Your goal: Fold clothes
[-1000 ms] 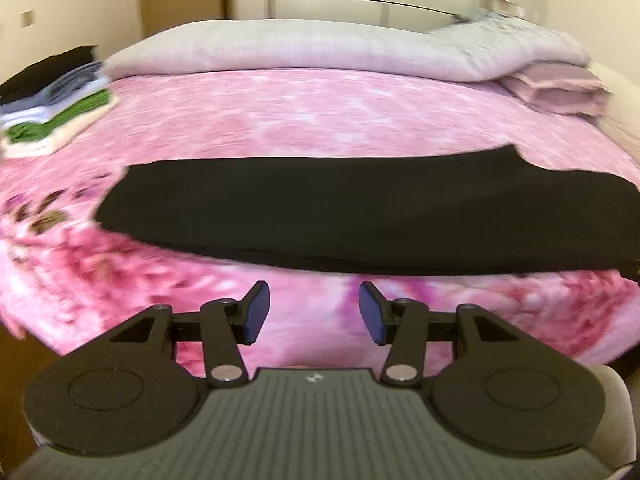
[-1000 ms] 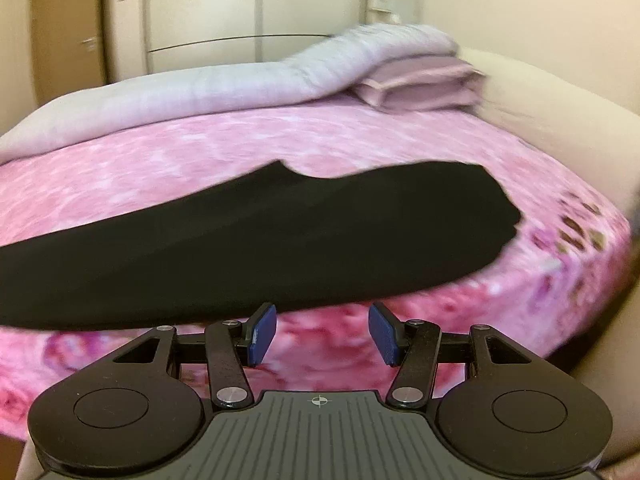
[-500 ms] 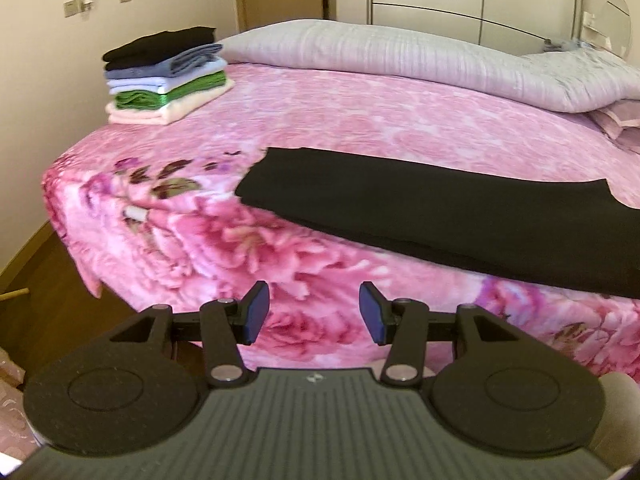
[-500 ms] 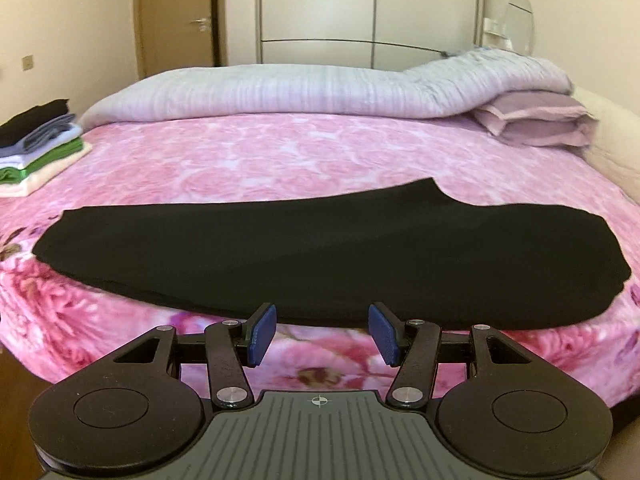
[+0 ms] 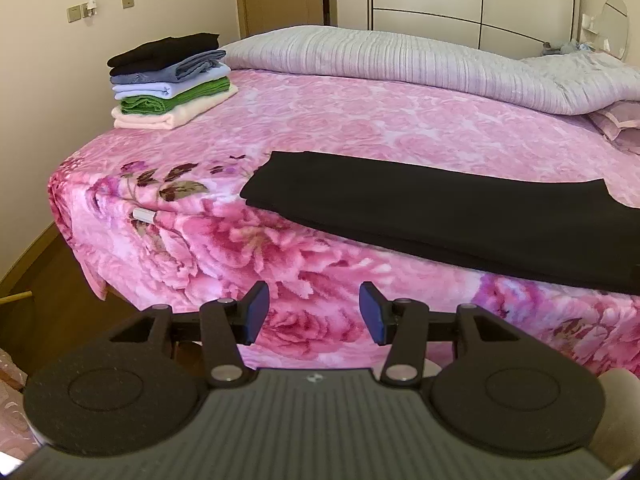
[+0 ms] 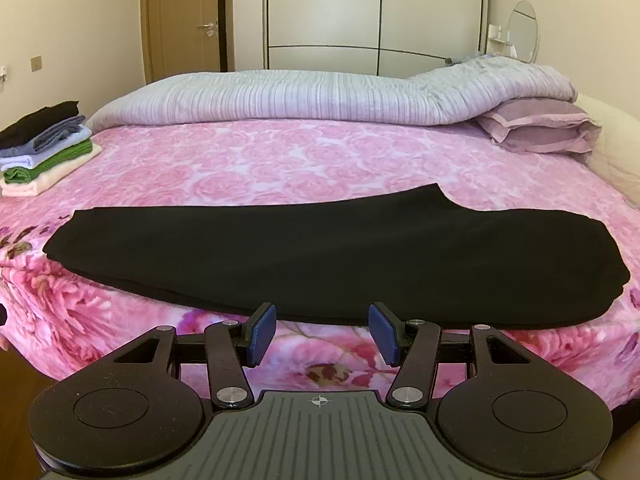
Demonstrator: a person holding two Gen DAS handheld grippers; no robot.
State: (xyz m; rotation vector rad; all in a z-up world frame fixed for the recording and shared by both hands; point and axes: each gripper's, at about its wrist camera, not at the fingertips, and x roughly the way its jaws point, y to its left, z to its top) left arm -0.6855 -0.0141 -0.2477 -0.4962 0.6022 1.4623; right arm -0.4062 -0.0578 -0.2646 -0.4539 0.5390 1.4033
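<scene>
A black garment (image 6: 224,256) lies folded into a long flat strip across the near edge of the bed; the left wrist view shows its left end (image 5: 420,208). My left gripper (image 5: 314,310) hangs open off the bed's near side, short of the strip's left end, nothing between its blue pads. My right gripper (image 6: 322,332) is open too, just in front of the strip's near edge around its middle, holding nothing. A stack of folded clothes (image 5: 168,80) sits on the far left corner of the bed, seen again as the stack (image 6: 44,148).
The bed has a pink flowered cover (image 5: 360,128). A rolled lilac quilt (image 6: 304,96) and a pillow (image 6: 540,128) lie along the far side. Wooden floor (image 5: 44,288) lies left of the bed. Wardrobe doors (image 6: 372,20) and a room door (image 6: 188,20) stand behind.
Both views have swung left: the left one now faces the strip's left end and the bed corner, the right one faces the strip's middle. Both grippers stay open.
</scene>
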